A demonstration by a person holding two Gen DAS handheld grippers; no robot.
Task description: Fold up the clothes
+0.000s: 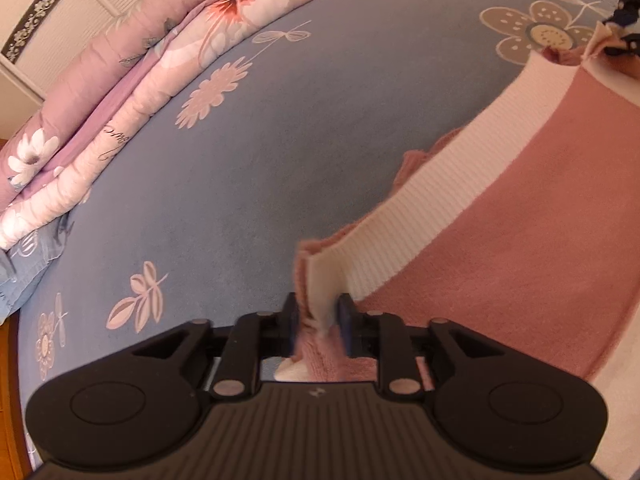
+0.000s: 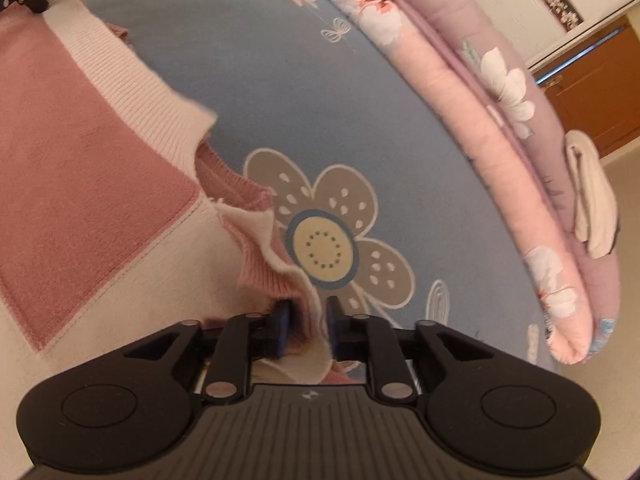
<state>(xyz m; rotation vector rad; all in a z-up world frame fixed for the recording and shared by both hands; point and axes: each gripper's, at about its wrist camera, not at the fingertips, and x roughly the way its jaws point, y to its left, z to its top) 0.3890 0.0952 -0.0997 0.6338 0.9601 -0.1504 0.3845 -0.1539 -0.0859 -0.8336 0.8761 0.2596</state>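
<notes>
Blue floral bedsheet point(image 1: 248, 168), pink-and-cream sweater point(image 1: 540, 208) spread on it. Left gripper point(image 1: 318, 322) and right gripper point(image 2: 305, 326) each pinch a ribbed corner. Risk: thin bite, knit slips on uneven pull, fold skews.

open blue bedsheet point(image 1: 248, 168) beside the sweater point(image 1: 552, 216), rolled quilt point(image 1: 120, 92) walling the far edge

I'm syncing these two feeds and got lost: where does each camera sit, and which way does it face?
Left wrist: on the left gripper, facing along its fingers, shut on the sweater hem.
Right wrist: on the right gripper, shut on the same sweater.
Shared: sweater, blue floral bedsheet, rolled pink quilt, each other's gripper.
</notes>
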